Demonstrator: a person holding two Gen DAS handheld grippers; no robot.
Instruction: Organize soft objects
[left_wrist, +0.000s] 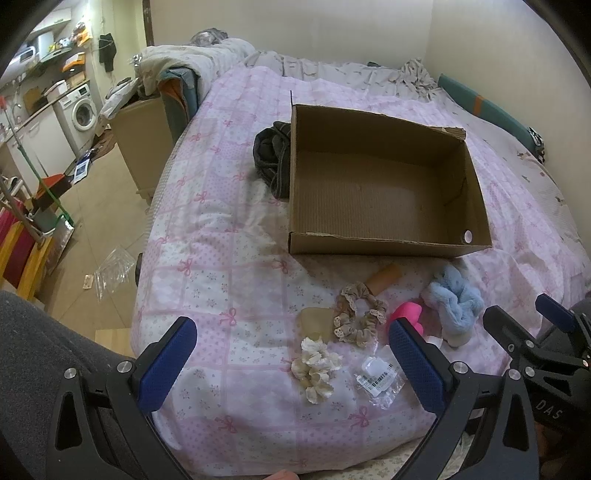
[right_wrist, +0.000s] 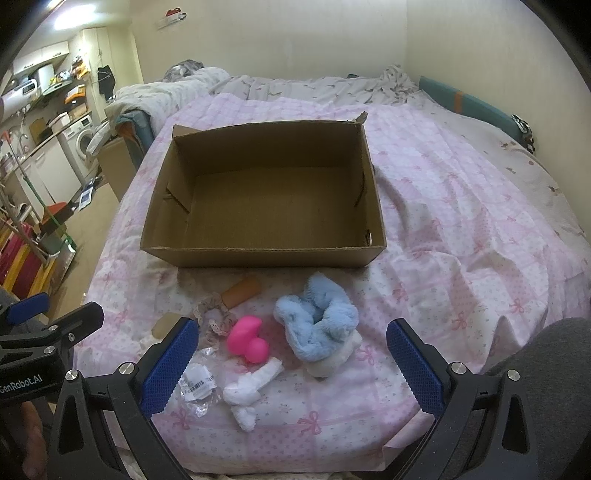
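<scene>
You are holding both grippers, left (left_wrist: 291, 363) and right (right_wrist: 291, 363), fingers spread, empty. Ahead of the right fingers, the fluffy blue scrunchie (right_wrist: 317, 325) is looking light, squashy; pinch its thick loop.

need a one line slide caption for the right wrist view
Open right gripper hovers over a blue fluffy scrunchie and pink toy on the bed, before an empty cardboard box.

Your left gripper (left_wrist: 291, 354) hangs spread wide over the bed's near edge, holding nothing. Take the cardboard box (left_wrist: 384, 243) as landmark: nearer you than it lie a beige lace scrunchie (left_wrist: 360, 314), a cream scrunchie (left_wrist: 314, 369), a blue fluffy scrunchie (left_wrist: 456, 299) and a pink toy (left_wrist: 404, 312); dark clothing (left_wrist: 271, 158) touches its left wall
</scene>
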